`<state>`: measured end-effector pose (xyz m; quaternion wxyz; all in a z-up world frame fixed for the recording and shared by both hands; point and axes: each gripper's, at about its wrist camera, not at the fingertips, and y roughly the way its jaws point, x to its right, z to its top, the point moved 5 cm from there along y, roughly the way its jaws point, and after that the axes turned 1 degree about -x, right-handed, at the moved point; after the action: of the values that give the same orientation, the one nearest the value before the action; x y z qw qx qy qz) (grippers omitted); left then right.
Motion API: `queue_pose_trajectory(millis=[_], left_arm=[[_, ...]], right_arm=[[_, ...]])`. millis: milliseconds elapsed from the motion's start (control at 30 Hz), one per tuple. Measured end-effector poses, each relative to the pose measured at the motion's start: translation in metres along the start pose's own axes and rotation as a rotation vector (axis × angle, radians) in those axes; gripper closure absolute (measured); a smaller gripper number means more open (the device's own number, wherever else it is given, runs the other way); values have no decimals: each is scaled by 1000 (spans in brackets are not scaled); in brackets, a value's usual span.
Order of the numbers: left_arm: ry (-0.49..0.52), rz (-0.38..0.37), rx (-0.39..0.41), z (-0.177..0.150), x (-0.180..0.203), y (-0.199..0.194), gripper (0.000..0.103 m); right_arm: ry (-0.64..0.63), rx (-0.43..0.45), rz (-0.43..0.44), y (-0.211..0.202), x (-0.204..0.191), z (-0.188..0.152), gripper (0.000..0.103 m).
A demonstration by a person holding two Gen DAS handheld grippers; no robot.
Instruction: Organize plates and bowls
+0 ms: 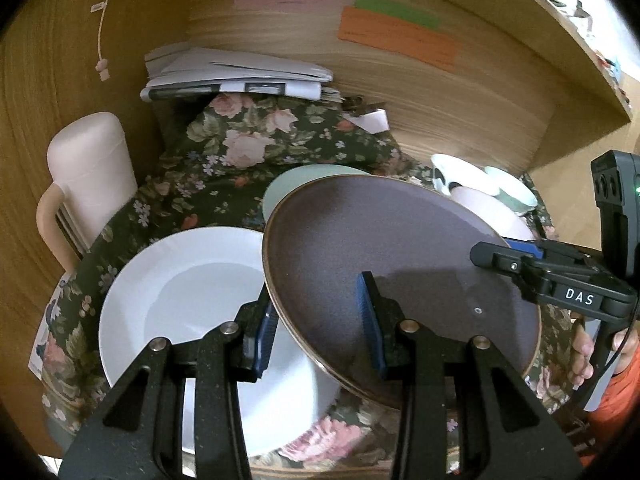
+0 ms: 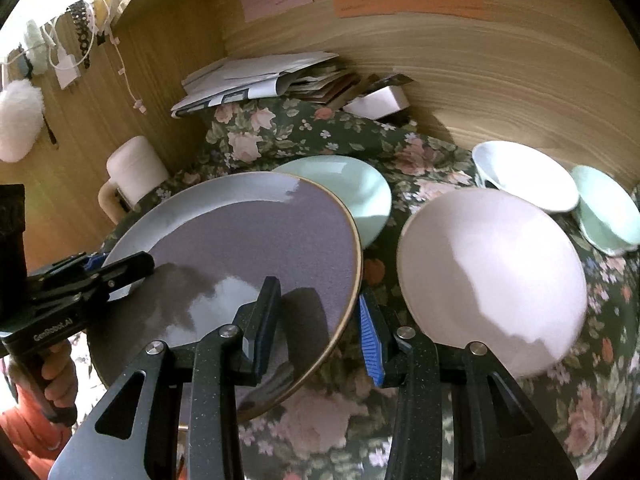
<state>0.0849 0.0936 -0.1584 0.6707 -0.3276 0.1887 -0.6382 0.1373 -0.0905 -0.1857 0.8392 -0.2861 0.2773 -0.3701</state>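
A dark purple plate (image 1: 400, 264) with a brown rim is held tilted above the floral cloth. My left gripper (image 1: 320, 320) straddles its left rim, one finger under and one on top. My right gripper (image 2: 316, 320) straddles its right rim (image 2: 352, 280) the same way, and shows in the left wrist view (image 1: 516, 264). A white plate (image 1: 192, 280) lies under the purple plate's left edge. A mint plate (image 2: 360, 192) lies behind it. A pink plate (image 2: 492, 272) lies to the right. A white bowl (image 2: 524, 176) and a mint bowl (image 2: 608, 212) stand at the far right.
A floral cloth (image 2: 400, 152) covers the desk. A pink lidded jug (image 1: 88, 184) stands at the left. A pile of papers (image 1: 240, 72) and a small white box (image 2: 380, 100) lie at the back against the wooden wall (image 1: 440, 92).
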Motion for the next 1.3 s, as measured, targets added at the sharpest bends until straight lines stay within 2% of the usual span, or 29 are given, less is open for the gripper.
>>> queue_pose_trajectory(millis=[600, 1300], left_arm=[[16, -58, -55, -36, 29, 0, 64], [15, -95, -147, -59, 50, 38, 64]], right_arm=[[83, -9, -15, -20, 17, -44, 68], [160, -73, -71, -9, 44, -73, 68]])
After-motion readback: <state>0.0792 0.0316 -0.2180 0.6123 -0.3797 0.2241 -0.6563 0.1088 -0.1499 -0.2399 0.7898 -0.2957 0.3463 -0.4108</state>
